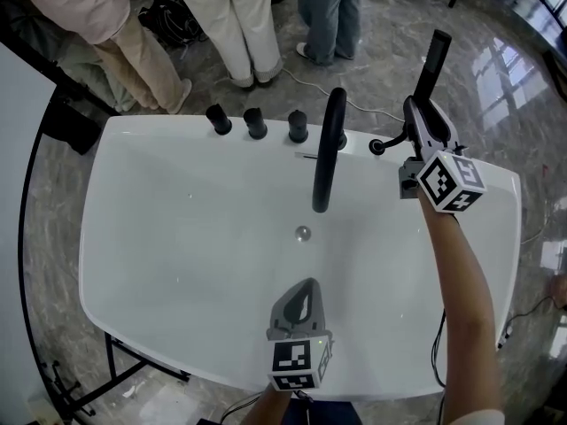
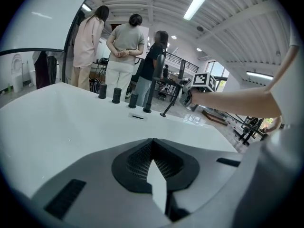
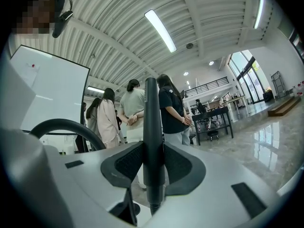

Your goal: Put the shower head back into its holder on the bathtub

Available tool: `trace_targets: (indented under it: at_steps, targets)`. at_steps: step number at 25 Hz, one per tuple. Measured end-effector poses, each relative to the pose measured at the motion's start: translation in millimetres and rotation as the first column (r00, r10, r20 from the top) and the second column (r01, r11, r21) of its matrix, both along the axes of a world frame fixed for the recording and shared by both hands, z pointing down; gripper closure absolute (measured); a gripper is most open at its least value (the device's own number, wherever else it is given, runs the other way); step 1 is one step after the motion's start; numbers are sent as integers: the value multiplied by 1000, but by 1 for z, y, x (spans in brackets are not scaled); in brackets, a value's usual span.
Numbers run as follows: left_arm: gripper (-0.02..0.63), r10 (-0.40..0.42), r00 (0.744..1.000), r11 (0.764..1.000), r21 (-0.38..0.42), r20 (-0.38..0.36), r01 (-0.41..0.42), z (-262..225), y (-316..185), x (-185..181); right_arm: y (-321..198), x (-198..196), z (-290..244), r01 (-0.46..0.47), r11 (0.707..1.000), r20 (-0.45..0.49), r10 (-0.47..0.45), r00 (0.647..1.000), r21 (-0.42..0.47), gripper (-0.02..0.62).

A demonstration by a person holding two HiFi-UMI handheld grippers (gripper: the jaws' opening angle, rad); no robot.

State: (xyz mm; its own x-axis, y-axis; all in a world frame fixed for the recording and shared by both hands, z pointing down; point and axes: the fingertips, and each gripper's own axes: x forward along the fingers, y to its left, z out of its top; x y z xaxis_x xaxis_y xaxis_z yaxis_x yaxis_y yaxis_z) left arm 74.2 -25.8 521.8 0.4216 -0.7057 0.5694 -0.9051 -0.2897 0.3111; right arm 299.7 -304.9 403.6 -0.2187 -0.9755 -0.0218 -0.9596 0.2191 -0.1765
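Note:
The shower head [image 1: 437, 56] is a slim black wand that stands upright above the bathtub's far right rim [image 1: 478, 180]. My right gripper [image 1: 425, 113] is shut on its lower part. In the right gripper view the wand [image 3: 151, 122] runs straight up between the two pads, with the gripper [image 3: 151, 163] closed on it. A small black round holder [image 1: 378, 147] sits on the rim just left of that gripper. My left gripper [image 1: 305, 289] hangs over the near side of the tub. Its tips [image 2: 152, 144] meet, with nothing between them.
Three black knobs [image 1: 255, 122] and a tall arched black spout [image 1: 328, 149] stand on the tub's far rim. A chrome drain [image 1: 303, 233] lies in the white basin. Several people stand on the marble floor [image 1: 399, 25] behind the tub. A black frame [image 1: 31, 202] runs along the left.

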Motion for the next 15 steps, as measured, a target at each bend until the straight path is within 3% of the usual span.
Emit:
trace_targets:
  at_steps: [15]
  targets:
    - [611, -13, 1000, 1000, -25, 16, 13, 21, -3, -9, -9, -10, 35, -1, 999, -18, 1, 1000, -33, 457]
